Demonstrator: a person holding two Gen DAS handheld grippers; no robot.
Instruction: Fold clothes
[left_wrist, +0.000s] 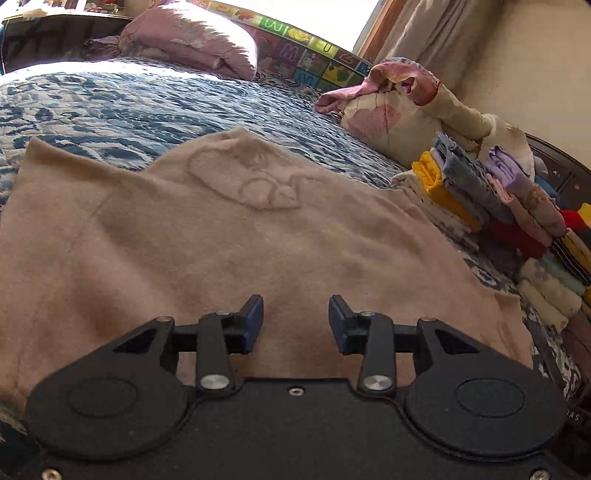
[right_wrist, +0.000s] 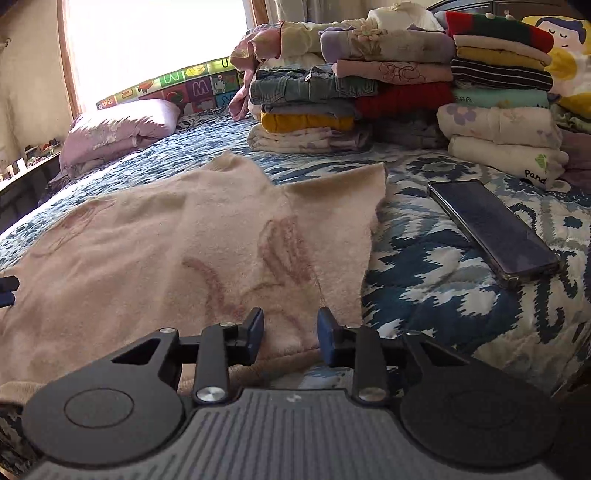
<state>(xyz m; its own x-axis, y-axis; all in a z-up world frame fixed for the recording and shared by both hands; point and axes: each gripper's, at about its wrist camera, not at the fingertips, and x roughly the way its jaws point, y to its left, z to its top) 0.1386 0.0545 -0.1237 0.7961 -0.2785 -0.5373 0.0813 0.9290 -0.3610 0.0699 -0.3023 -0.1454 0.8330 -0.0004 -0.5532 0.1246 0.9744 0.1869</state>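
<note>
Left gripper (left_wrist: 296, 325), left wrist view: jaws apart, nothing between the pads, only the beige fleece garment (left_wrist: 229, 243) showing through the gap. Garment fills the centre and lower left of the frame, spread mostly flat on the blue patterned bedspread (left_wrist: 122, 107), an embossed motif just above centre. Sleeve runs to the left edge. Stacks of folded clothes (left_wrist: 487, 206) sit at centre right, a pink pillow (left_wrist: 192, 37) upper left.

Right gripper (right_wrist: 290, 334), right wrist view: jaws apart with a narrower gap, sitting over the garment's near hem (right_wrist: 280, 358) at lower centre. Cloth shows in the gap, but the pads do not appear to press on it; whether the tips touch the fleece I cannot tell. Garment (right_wrist: 166, 240) occupies the left and centre, one pointed flap reaching toward the upper centre. A phone (right_wrist: 495, 232) lies on the bedspread to the right, well apart from the cloth. Folded stacks line the top of the frame.

Judgement: garment is laid out and the fold has not started; both tools are set along the near edge, so this reads as the approach to a first grasp. Next move calls for each pair of pads to close on the hem, pinching both layers, then a lift and carry across. Keep the swing clear of the phone.
</note>
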